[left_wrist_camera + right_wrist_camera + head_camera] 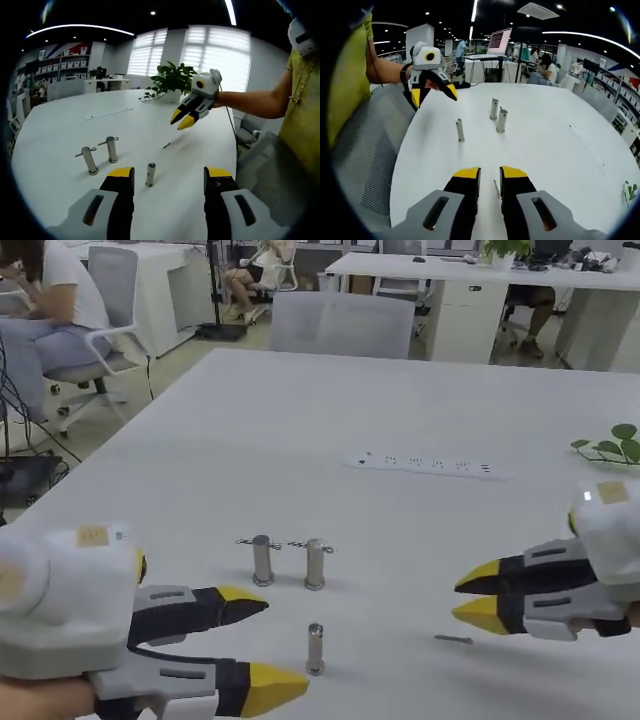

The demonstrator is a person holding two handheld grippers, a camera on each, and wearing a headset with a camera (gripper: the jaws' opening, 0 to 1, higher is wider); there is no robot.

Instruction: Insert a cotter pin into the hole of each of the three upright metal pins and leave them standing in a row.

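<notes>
Two upright metal pins (262, 560) (315, 564) stand side by side, each with a cotter pin through its top hole. A third, bare pin (315, 648) stands alone nearer me. It rises just ahead of my left gripper (275, 645), whose jaws are wide open; the left gripper view shows the bare pin (150, 174) ahead of the gap. A loose cotter pin (453, 639) lies flat on the table. My right gripper (462, 600) hovers just above it, jaws a little apart and holding nothing. The right gripper view shows the loose cotter pin (496, 189) in that gap.
A white power strip (425, 464) lies further back on the white table (300, 420). Green plant leaves (612, 445) reach in at the right edge. A grey chair (330, 325) stands behind the table's far edge, with seated people beyond.
</notes>
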